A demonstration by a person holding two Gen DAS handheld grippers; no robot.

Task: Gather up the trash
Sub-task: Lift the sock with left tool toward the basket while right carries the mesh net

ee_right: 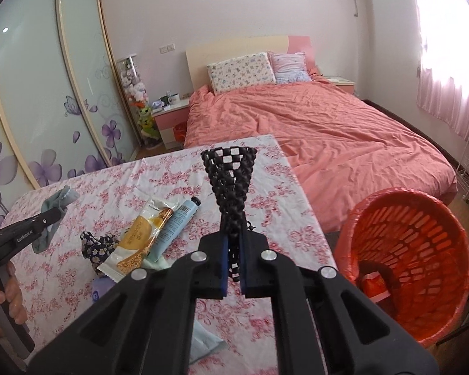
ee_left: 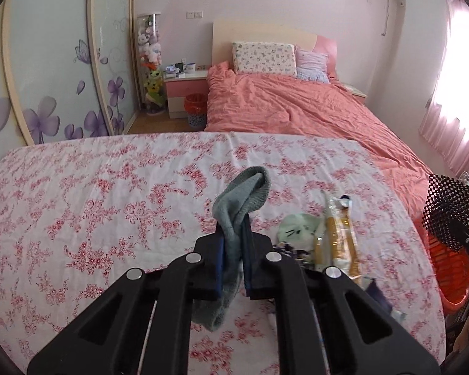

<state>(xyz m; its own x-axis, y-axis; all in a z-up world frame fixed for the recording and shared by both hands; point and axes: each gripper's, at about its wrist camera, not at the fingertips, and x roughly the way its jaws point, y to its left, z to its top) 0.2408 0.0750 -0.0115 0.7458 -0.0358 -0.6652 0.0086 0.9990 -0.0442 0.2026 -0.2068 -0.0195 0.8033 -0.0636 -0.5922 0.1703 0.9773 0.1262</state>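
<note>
Left hand-held gripper [ee_left: 233, 240], its side lettering too blurred to read, clamps a grey sock [ee_left: 244, 197]; right hand-held gripper [ee_right: 233, 250] pinches a black-and-white checkered mesh [ee_right: 229, 172].

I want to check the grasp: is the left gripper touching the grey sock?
Touching. The left wrist view shows the left gripper shut on the grey sock, the cloth pinched between both fingers and hanging below them.
</note>
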